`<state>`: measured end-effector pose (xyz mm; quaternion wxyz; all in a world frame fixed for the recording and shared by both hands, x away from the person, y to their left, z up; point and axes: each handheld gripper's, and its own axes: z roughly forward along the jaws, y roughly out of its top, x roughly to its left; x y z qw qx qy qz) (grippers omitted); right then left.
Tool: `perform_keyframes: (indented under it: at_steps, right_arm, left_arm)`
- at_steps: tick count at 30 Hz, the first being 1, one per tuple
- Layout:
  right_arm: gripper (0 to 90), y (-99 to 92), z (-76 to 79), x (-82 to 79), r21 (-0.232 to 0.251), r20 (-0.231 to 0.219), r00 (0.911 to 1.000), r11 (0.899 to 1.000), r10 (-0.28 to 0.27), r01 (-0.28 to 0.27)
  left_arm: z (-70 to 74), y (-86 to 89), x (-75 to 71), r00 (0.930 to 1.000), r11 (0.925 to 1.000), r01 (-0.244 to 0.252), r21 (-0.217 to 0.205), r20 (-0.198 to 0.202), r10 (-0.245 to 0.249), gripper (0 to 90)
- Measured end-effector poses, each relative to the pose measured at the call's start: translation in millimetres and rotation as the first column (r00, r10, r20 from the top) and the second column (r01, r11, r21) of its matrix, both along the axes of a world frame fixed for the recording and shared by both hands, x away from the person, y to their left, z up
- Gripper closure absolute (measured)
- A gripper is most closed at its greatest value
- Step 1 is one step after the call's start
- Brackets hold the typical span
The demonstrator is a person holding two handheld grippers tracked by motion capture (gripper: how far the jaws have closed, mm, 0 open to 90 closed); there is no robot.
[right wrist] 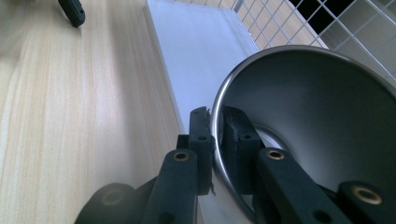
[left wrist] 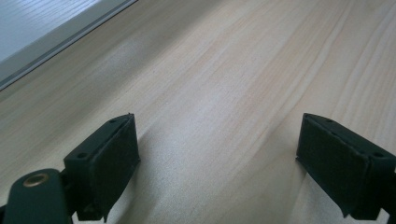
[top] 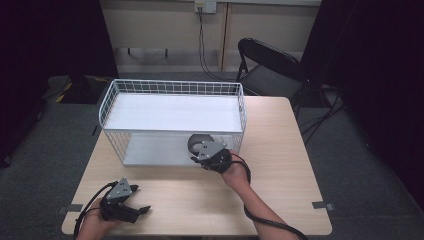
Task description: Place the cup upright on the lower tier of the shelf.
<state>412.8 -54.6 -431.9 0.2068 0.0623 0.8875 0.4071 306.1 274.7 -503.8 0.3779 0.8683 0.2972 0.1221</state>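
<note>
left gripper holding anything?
No. In the left gripper view, the left gripper has its jaws wide apart with only bare wooden table between them.

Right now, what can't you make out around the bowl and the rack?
- Steel bowl: base and far rim cut off in the right gripper view; in the high view the right tongs cover most of it.
- Wire rack: lower shelf's back half hidden under its top shelf.
</note>
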Motion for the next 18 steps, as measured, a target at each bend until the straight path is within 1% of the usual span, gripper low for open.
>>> perform_keyframes:
  at_steps: [18]
  right_arm:
    - [81.8,-1.0,-3.1,2.2,-0.01,0.006,1.0,1.0,0.002,-0.002]
  left_arm:
    - [0.0,0.2,0.1,1.0,1.0,0.002,0.0,0.0,-0.002,12.2]
